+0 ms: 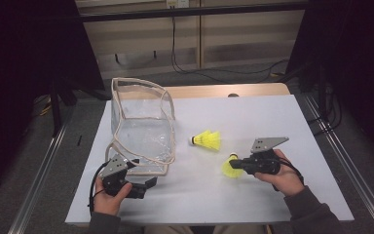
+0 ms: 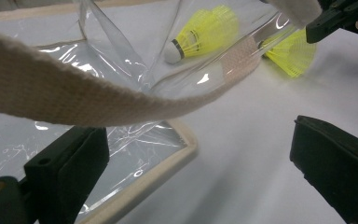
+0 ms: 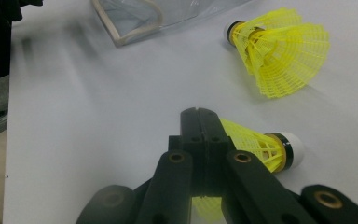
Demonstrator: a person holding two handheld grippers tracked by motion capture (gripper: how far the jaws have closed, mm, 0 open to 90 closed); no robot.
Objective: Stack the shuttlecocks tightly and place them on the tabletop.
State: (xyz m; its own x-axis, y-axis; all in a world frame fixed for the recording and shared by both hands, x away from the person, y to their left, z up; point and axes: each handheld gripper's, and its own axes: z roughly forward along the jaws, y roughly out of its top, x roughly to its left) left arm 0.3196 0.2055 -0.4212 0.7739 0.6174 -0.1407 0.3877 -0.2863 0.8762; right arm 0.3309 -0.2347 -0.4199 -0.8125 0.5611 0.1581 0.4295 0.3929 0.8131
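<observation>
White table (image 1: 272, 126) is seen mid-frame, a clear bag (image 1: 141, 129) at its left. Lower right, a shuttlecock (image 1: 231, 166) is pinched by the right gripper (image 1: 237, 164); another shuttlecock (image 1: 207, 140) lies at centre. Lower left, the left gripper (image 1: 148, 186) is held spread beside the bag.

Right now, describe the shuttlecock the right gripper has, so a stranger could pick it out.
Start at the clear plastic bag with beige trim on the left of the white table. Two yellow shuttlecocks lie to its right. Yours is the nearer shuttlecock, its skirt pinched in the shut right gripper; the other shuttlecock lies free.
</observation>
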